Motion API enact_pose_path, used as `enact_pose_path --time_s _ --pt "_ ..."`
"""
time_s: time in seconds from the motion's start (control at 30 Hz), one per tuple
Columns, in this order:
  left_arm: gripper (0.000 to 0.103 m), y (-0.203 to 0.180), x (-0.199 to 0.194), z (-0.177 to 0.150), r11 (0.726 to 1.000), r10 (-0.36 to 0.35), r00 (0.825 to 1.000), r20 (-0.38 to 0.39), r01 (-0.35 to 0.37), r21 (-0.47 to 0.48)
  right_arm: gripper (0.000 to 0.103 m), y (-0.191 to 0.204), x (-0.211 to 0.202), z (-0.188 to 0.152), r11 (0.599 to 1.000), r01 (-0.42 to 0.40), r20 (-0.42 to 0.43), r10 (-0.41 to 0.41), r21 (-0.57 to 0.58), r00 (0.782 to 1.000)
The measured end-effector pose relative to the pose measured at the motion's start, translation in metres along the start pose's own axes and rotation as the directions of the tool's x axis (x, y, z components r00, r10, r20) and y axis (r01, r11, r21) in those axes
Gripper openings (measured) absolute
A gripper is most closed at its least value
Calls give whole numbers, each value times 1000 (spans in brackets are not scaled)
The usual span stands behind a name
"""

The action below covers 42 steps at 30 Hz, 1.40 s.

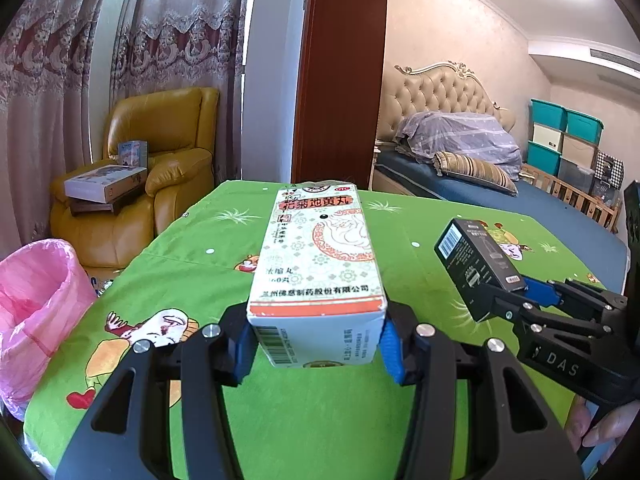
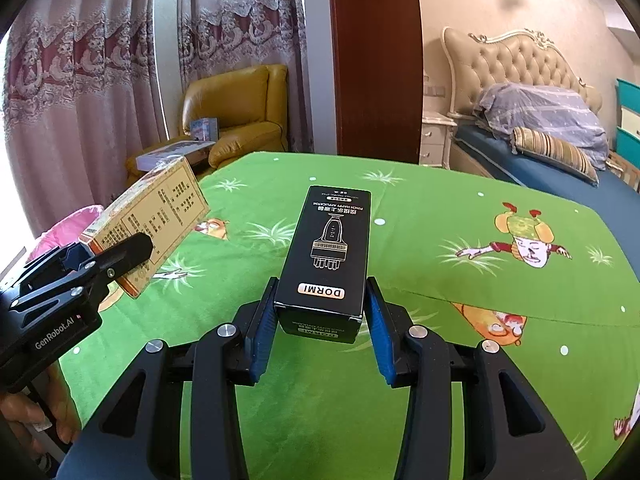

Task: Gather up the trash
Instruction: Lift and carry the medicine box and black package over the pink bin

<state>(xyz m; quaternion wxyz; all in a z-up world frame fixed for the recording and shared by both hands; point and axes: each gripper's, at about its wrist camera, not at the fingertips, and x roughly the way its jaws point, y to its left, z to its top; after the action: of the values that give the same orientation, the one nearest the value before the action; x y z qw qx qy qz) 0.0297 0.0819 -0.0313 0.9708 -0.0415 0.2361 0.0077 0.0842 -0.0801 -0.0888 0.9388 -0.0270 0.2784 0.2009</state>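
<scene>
Left gripper [image 1: 316,342]: jaws pinching the near end of a white box [image 1: 320,260], held lengthwise above the green cloth [image 1: 192,264]; blue pads [image 1: 390,344] pressed to both sides of the box. Same box [image 2: 156,216] seen side-on in the right wrist view, tilted, up and left of the cloth's middle.

Right gripper [image 2: 320,316]: jaws closed on the near end of a black box [image 2: 332,248], lettered DORMI, raised over the cloth [image 2: 460,208]; contact on the right pad [image 2: 380,328] apparently light, hard to judge. Same black box [image 1: 476,264] toward the cloth's right edge in the left wrist view.

Pink bag [image 1: 36,304]: mouth open, just off the cloth's left edge. Yellow chair [image 1: 160,160] beyond the cloth's far left corner; bed [image 1: 460,168] beyond its far right.
</scene>
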Motion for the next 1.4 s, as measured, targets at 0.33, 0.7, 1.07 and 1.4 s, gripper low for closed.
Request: enact_pose_path --time_s 0.33,0.7,1.07,1.4 --pt "49 3 -28 -8 999 8 999 42 -10 37 41 18 -19 -4 997 -55 42 57 -44 997" --pt "49 18 -53 -28 998 32 999 35 -34 54 41 44 -32 -13 985 -123 31 127 -124 991" --pt "49 49 -79 -41 996 83 996 34 -84 29 41 80 -46 -20 954 -191 22 201 -232 979" --pt "49 78 -102 -52 989 145 989 36 -145 -11 41 111 -50 -20 913 -247 -3 260 -325 965"
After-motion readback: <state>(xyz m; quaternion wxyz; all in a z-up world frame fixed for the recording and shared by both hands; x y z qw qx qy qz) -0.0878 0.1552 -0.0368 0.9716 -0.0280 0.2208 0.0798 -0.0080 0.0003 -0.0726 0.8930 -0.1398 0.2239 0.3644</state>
